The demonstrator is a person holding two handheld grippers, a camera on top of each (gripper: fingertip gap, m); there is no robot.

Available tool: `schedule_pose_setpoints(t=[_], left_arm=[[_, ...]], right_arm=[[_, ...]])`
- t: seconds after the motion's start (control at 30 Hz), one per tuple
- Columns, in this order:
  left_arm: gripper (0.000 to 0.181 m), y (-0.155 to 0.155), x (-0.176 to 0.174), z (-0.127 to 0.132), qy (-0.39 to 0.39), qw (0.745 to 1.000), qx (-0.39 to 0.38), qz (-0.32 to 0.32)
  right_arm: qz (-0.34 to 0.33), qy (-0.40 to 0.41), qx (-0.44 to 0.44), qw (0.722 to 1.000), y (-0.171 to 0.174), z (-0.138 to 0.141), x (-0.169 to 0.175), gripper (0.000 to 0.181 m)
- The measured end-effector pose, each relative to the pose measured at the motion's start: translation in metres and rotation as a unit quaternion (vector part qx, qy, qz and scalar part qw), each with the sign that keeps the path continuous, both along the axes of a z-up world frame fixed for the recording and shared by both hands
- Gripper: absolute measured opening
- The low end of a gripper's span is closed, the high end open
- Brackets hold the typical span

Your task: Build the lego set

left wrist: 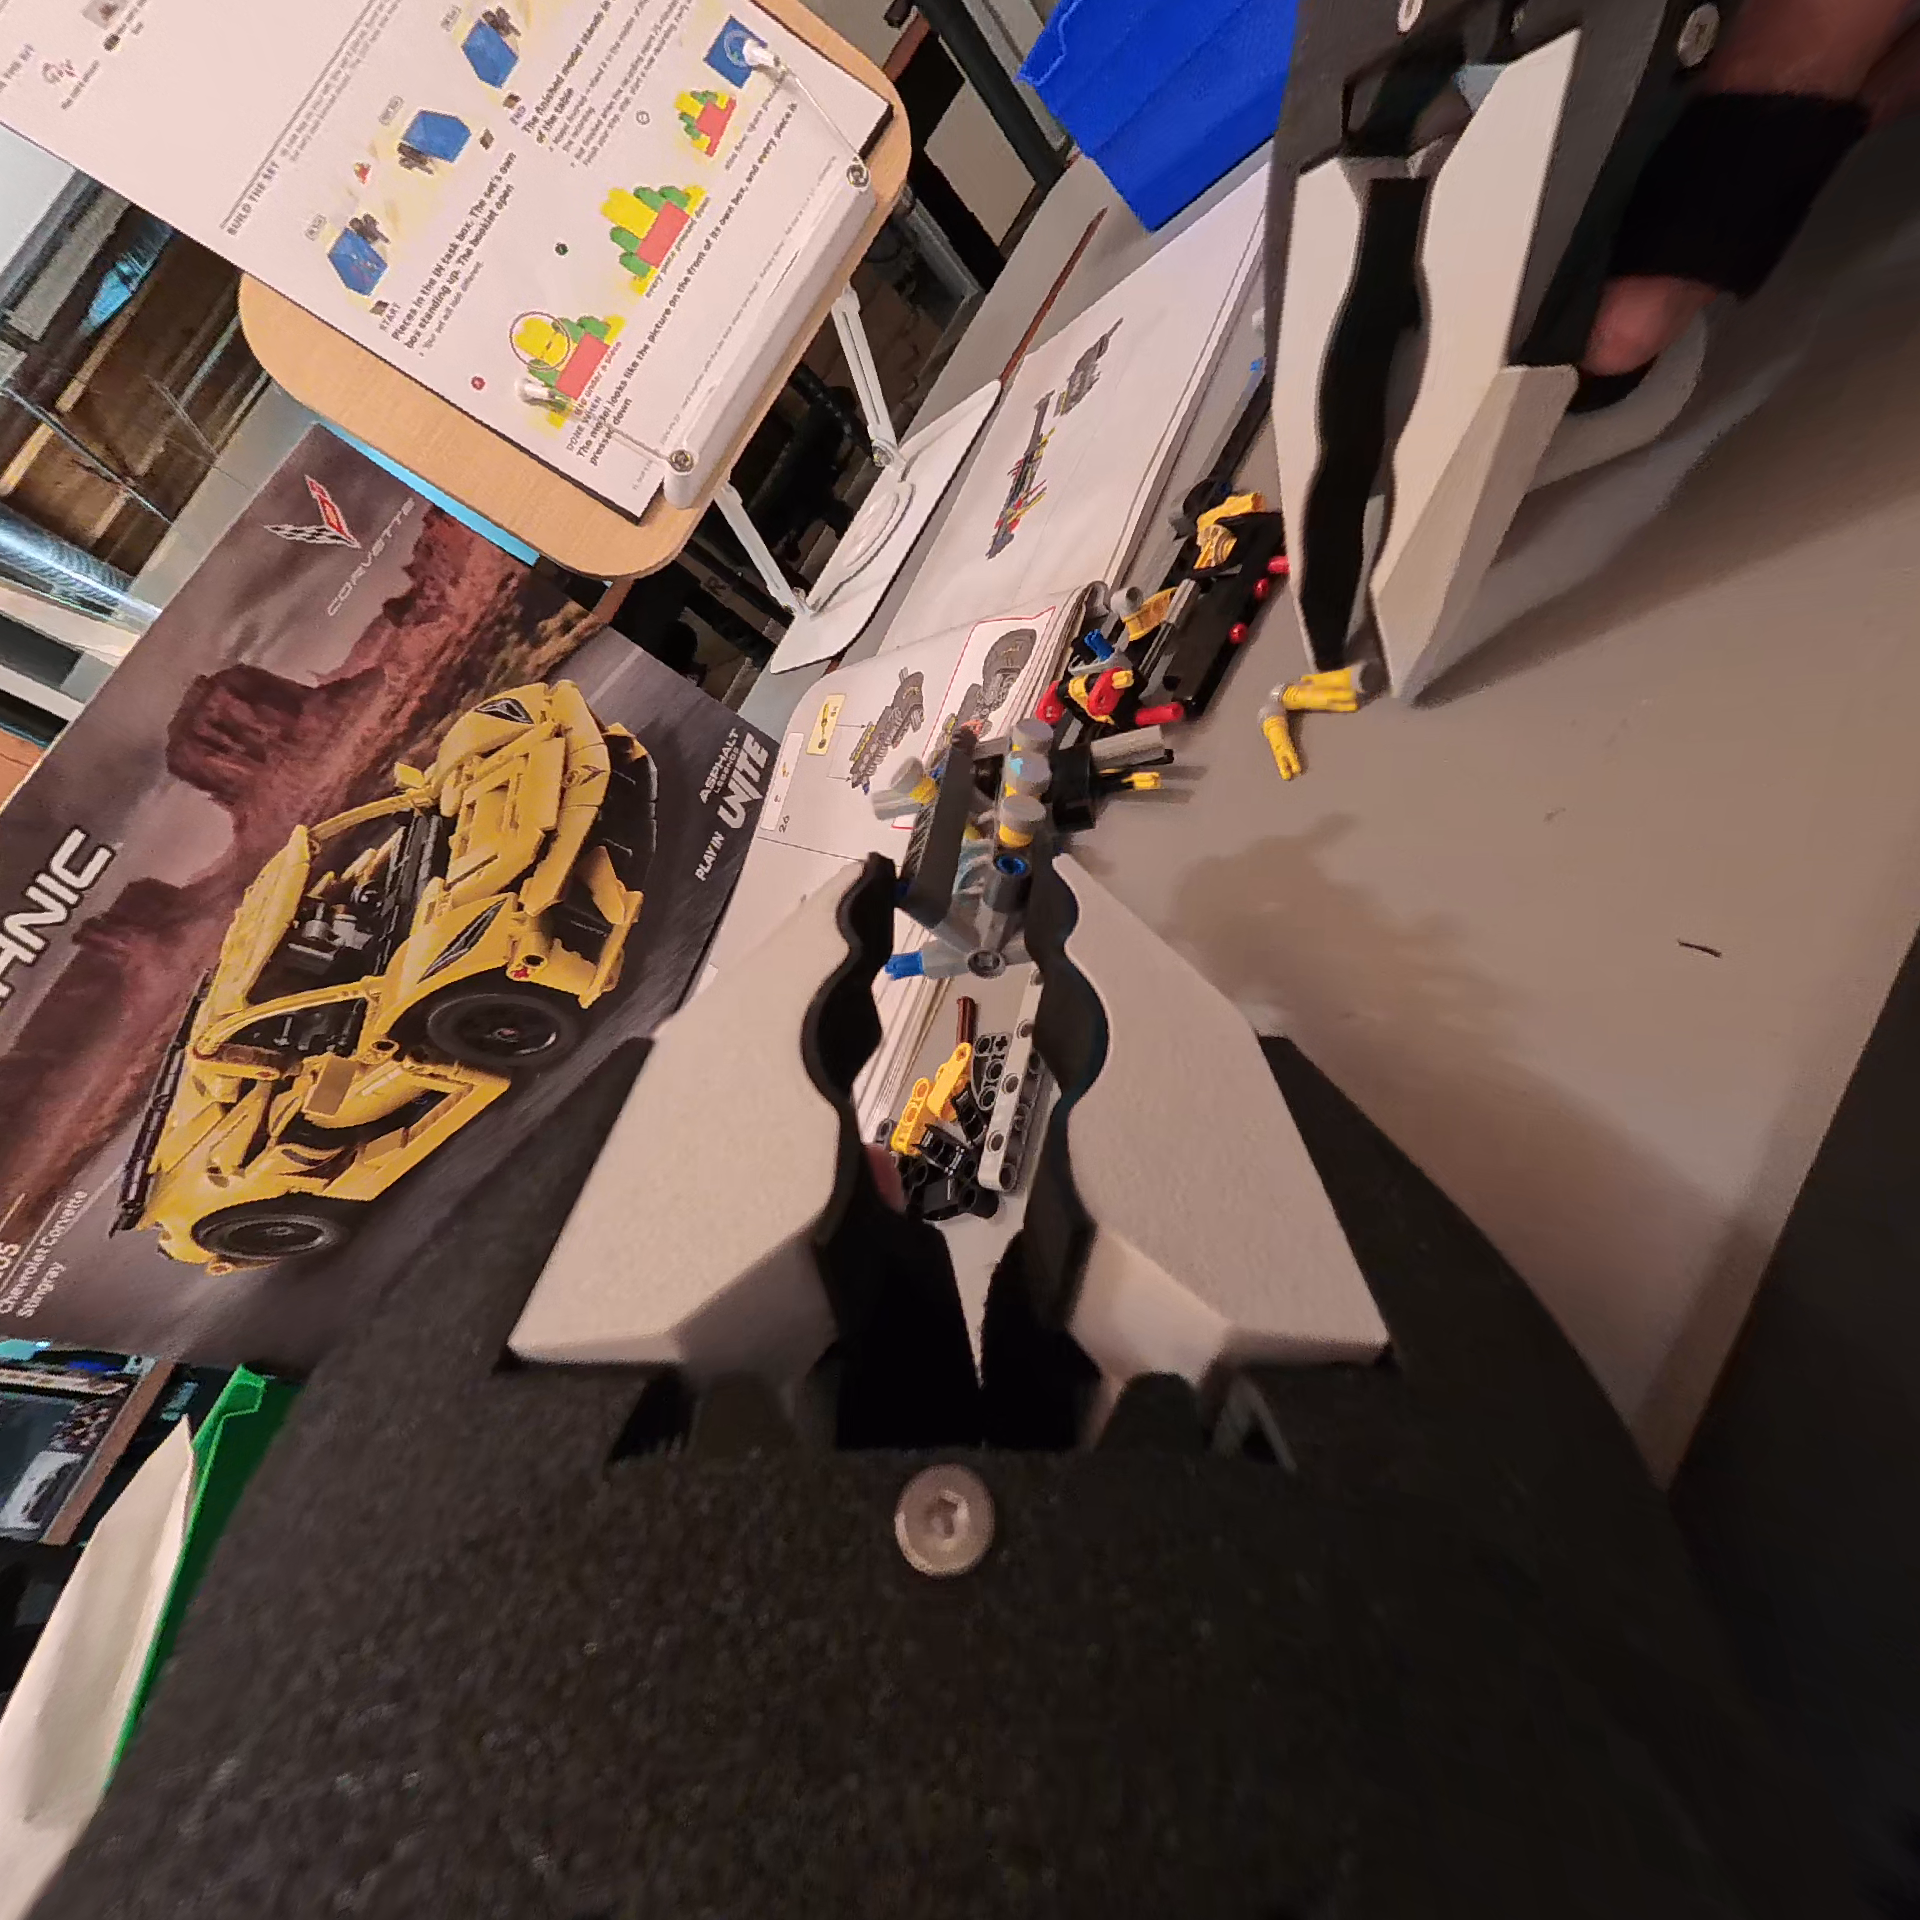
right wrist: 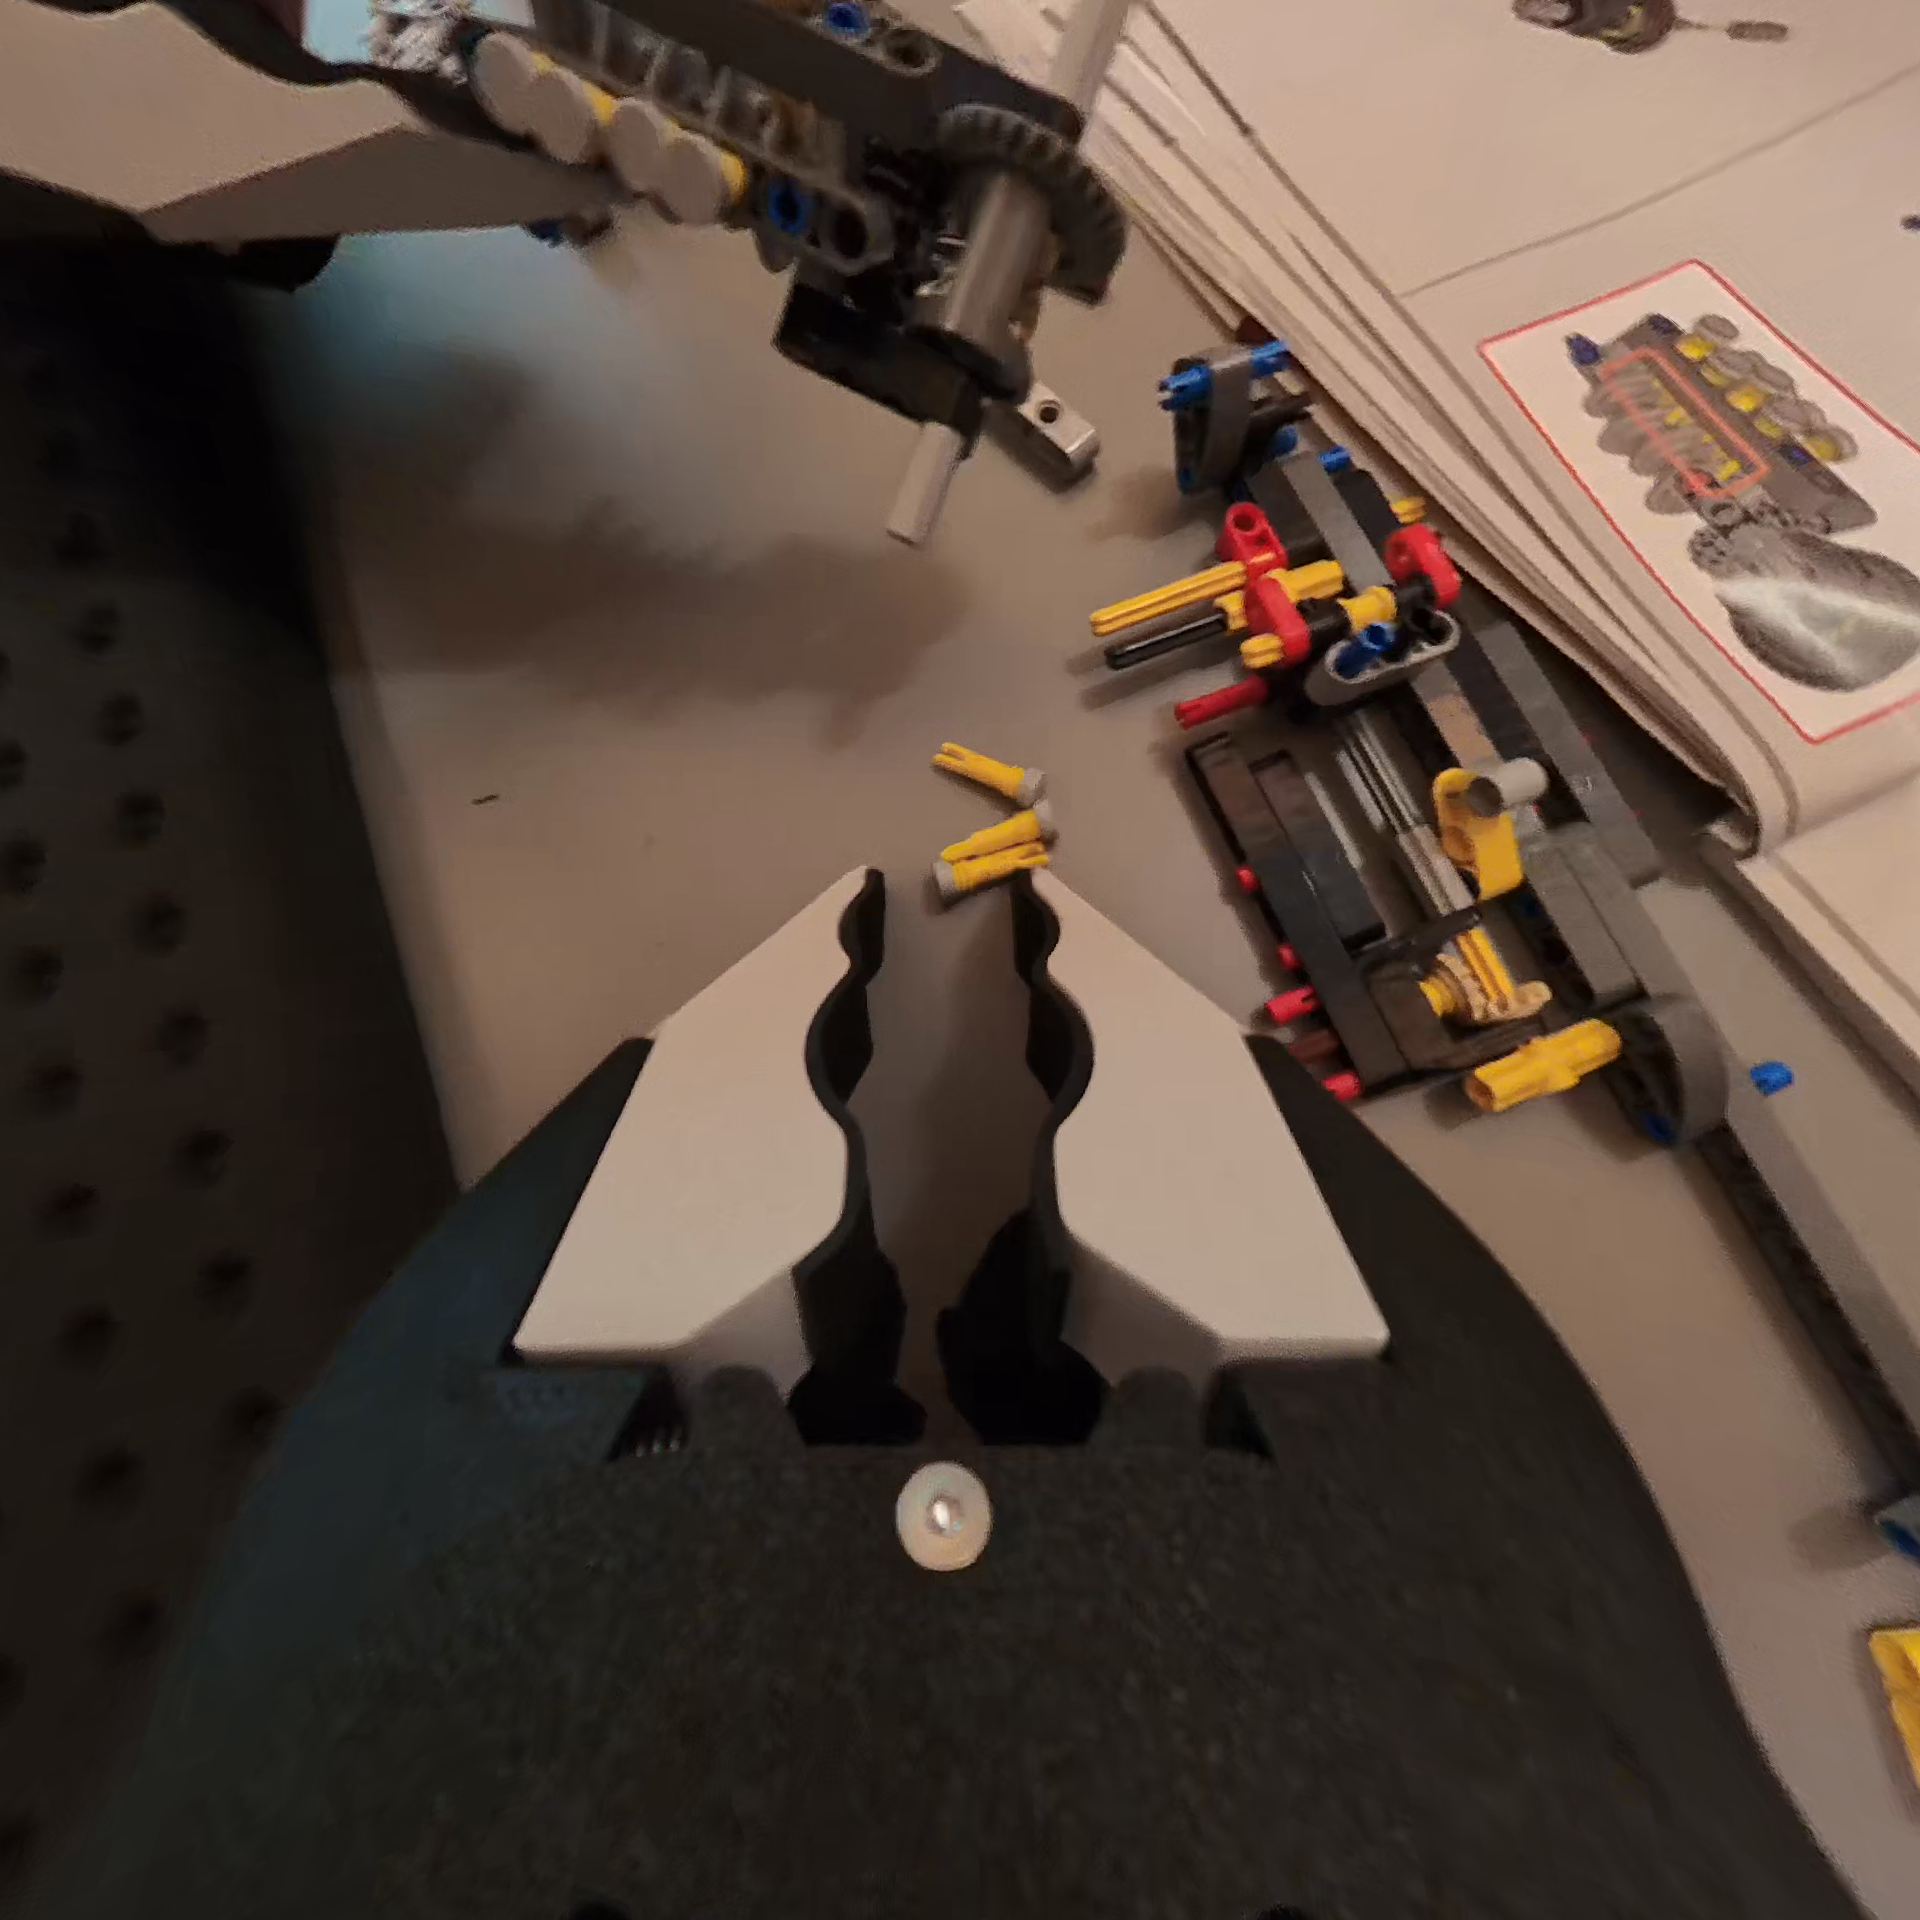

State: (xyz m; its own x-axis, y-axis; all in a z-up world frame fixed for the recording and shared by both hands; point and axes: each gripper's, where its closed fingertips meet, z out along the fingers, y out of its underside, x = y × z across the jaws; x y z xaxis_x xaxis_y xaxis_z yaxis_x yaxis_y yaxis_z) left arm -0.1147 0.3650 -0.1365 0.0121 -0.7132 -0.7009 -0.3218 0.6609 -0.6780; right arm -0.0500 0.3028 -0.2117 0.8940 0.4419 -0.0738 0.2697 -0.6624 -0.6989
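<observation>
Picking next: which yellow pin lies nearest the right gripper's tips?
The lower yellow pin, just off the right gripper tips; the single pin lies farther away.

A plain grey table (left wrist: 1558, 935) fills most of both views, lit warmly from above, with soft shadows pooled on its top. At the table's far edge stands a wooden board with rounded corners (left wrist: 436, 416) on a white stand (left wrist: 883, 478), bearing a printed sheet. Beyond the table, near the board, sits a blue plastic bin (left wrist: 1153, 94). Behind the board are dim shelves and brown cartons (left wrist: 94, 395). A green bin (left wrist: 234, 1455) lies off the table's near side.
</observation>
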Motion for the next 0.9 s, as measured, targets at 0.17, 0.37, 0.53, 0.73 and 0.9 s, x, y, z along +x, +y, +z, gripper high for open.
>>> schedule_pose_setpoints(t=[0.17, 0.37, 0.53, 0.73, 0.9], left_arm=[[0.024, 0.000, 0.001, -0.001, 0.002, 1.000, 0.000, -0.004], [0.024, 0.000, 0.001, -0.002, 0.002, 1.000, 0.002, -0.005], [0.024, 0.000, 0.001, -0.003, 0.003, 1.000, 0.006, -0.006], [0.023, -0.003, 0.001, -0.003, 0.004, 1.000, 0.012, -0.012], [0.023, -0.006, 0.001, -0.005, 0.007, 1.000, 0.019, -0.018]], right_arm=[[0.002, 0.005, 0.011, 1.000, 0.007, 0.000, -0.004, 0.025], [0.022, -0.013, 0.020, 0.999, 0.013, -0.001, -0.010, 0.015], [0.042, -0.017, 0.023, 0.999, 0.007, -0.001, -0.013, 0.007], [0.025, -0.011, 0.030, 0.999, -0.002, 0.003, -0.009, 0.018], [0.034, -0.029, 0.042, 0.998, 0.001, 0.000, -0.015, 0.019]])
